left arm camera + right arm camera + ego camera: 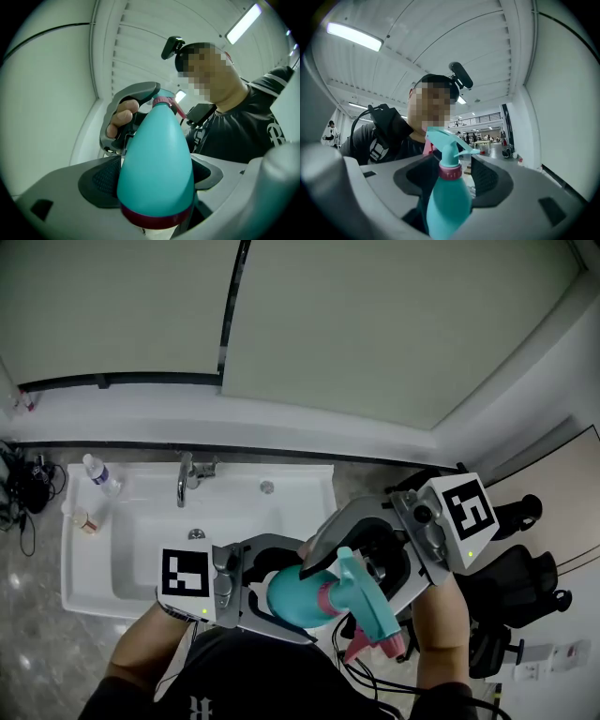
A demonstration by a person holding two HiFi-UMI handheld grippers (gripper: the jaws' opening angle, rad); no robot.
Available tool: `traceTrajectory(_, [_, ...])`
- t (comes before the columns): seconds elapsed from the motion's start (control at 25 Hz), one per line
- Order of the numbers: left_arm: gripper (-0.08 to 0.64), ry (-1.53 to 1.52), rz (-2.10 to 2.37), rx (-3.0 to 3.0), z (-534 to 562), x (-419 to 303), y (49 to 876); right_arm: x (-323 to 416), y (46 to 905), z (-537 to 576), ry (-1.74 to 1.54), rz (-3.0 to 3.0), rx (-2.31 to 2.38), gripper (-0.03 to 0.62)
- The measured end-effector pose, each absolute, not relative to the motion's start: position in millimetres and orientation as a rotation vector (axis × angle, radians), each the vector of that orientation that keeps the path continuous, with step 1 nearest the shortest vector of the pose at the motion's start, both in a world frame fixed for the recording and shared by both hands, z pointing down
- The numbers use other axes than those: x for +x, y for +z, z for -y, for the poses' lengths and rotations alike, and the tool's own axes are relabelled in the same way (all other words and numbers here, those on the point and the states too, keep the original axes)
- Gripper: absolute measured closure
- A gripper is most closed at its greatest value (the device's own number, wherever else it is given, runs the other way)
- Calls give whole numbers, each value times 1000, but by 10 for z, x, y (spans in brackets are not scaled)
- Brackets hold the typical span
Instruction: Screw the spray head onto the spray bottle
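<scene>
The teal spray bottle (298,601) lies nearly level, base toward 9 o'clock. The spray head (373,607) sits on its neck and points to 4 o'clock. The left gripper (154,183) clamps the wide base end. The right gripper (451,183) straddles the body, jaws loosely apart, one jaw crossing the bottle. A white sink (84,563) with its tap (185,479) lies at 10 o'clock, and a black chair (525,587) at 3.

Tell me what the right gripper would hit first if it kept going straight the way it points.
The teal spray bottle: its pink collar stands between the right gripper's open jaws. Behind it comes the person's chest, though depth is unclear.
</scene>
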State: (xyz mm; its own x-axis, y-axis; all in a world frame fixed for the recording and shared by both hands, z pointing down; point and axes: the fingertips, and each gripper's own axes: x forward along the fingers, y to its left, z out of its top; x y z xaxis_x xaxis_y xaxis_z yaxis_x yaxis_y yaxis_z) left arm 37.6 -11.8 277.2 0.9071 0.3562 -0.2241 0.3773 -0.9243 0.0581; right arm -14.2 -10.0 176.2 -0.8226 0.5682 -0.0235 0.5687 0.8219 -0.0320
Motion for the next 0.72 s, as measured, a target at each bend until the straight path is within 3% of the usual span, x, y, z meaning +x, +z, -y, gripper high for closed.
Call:
traceTrajectory(0.12, [141, -326, -598, 2944, 97, 374, 2776, -145, 1745, 86, -78, -2983, 912, 360])
traceTrajectory(0.2, [141, -343, -612, 2925, 108, 359, 2775, -157, 1741, 111, -94, -2986, 870, 437])
traceTrajectory(0.72, [141, -233, -94, 3011, 662, 265, 2966, -232, 1953, 685, -52, -3179, 3, 442])
